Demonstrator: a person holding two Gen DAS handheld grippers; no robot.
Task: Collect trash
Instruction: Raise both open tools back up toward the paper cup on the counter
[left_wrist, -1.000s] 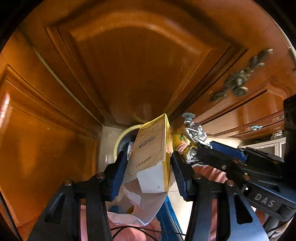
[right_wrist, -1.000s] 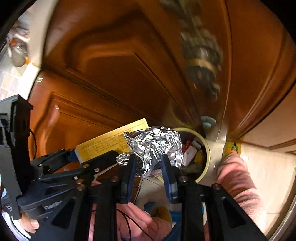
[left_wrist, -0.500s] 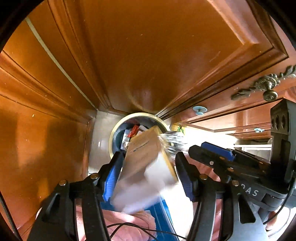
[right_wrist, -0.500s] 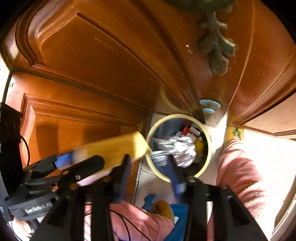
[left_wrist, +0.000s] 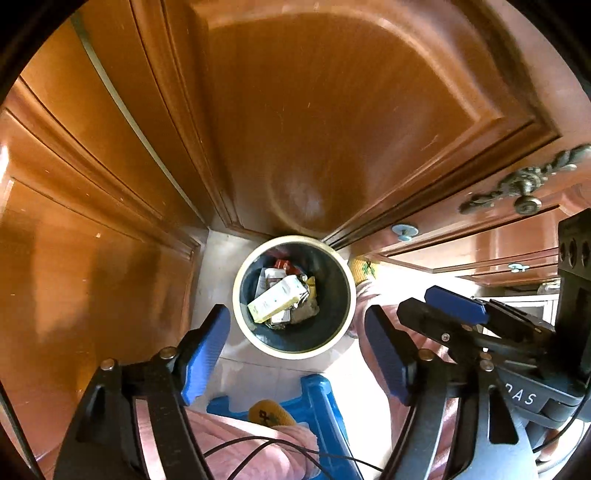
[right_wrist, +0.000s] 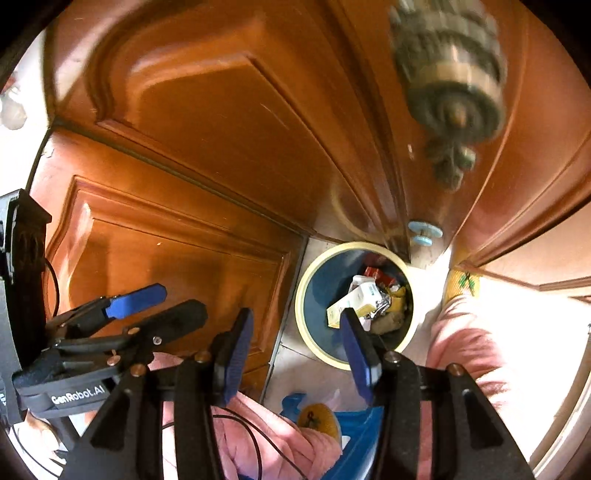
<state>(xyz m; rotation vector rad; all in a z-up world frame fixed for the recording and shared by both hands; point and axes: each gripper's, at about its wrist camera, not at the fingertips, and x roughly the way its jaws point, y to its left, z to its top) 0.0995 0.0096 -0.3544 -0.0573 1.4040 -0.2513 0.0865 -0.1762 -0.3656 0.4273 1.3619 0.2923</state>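
Since both grippers hang right over the bin with nothing between their fingers, I'd say the drop is basically done, and the smart thing is to lift straight up and clear before swinging off for more trash, so no finger clips the rim or the wooden cabinet doors filling the top of the frame. Left gripper, bottom centre of its view, is opening wider, holding nothing. Right gripper, low centre of its own view, stands open and empty too.

The bin sits mid-frame on the pale floor, tucked against the cabinet. Biggest thing in it is the yellow and white carton lying slanted on top, then crumpled foil beside it, then small red and yellow wrappers underneath that I can't really identify.
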